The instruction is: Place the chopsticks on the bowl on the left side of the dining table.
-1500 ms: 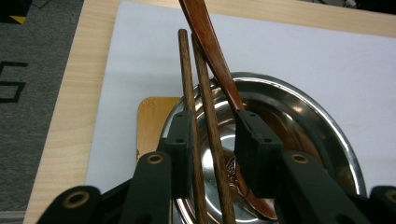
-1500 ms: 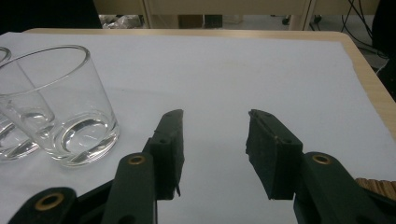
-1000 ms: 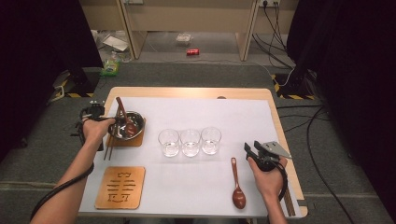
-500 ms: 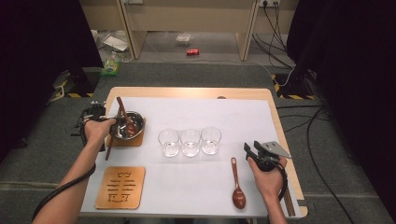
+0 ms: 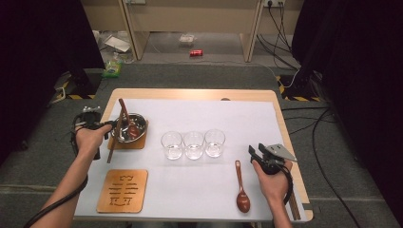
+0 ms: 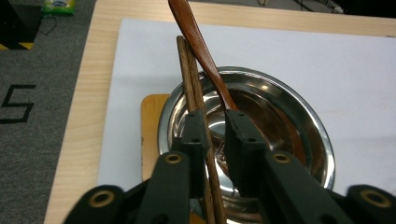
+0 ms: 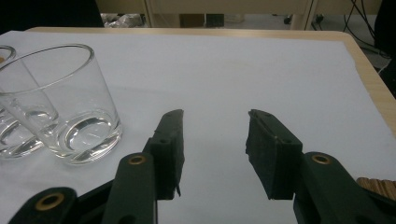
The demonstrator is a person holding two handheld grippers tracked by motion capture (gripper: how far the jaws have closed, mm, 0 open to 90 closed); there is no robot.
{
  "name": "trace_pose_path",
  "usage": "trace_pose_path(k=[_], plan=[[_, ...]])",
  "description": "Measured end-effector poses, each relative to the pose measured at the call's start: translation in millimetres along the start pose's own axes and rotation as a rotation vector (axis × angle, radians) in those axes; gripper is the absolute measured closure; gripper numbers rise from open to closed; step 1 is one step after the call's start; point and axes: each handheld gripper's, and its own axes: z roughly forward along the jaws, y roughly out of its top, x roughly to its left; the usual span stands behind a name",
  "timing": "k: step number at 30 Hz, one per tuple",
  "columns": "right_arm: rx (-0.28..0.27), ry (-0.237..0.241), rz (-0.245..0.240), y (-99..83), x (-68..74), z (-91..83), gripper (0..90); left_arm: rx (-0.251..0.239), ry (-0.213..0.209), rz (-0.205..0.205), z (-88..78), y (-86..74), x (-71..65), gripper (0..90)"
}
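Note:
A steel bowl sits on a wooden coaster at the table's left. Leaning in the bowl is a brown wooden spoon, and a pair of dark chopsticks lies across the rim. My left gripper hovers over the near rim. Its jaws have just been closing with the chopsticks between them; the sticks rest against one jaw, and a gap shows at the other. Over the white sheet at the right, my right gripper is open with nothing in it. A second wooden spoon lies just left of it.
Three empty glasses stand in a row mid-table; the nearest glass is to the left of my right gripper. A carved wooden coaster lies at the front left. Another pair of chopsticks lies along the right table edge.
The left hand has shifted slightly at the bowl and its jaws have narrowed around the chopsticks. The right hand and the spoon beside it have not moved.

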Motion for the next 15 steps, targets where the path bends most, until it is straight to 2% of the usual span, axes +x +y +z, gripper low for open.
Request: trace_pose_path(k=[3,6,8,13,15], plan=[[-0.004,0.001,0.0,0.8,0.4,-0.8,56.6,-0.018,0.001,0.015,-12.0,-8.2,4.2,84.1],[-0.001,0.003,0.004,1.3,0.7,-1.6,56.6,-0.019,-0.015,0.031,-21.5,-18.1,7.9,86.3],[-0.002,0.004,0.004,1.2,0.6,-1.6,56.7,-0.018,-0.01,0.043,-26.3,-25.0,10.7,87.0],[-0.006,0.003,0.007,2.0,0.8,-3.0,56.6,0.024,-0.018,0.046,-32.4,-43.7,16.9,89.3],[-0.008,0.003,0.008,2.3,1.0,-3.2,56.6,0.038,-0.045,0.026,-33.5,-50.5,18.7,89.5]])
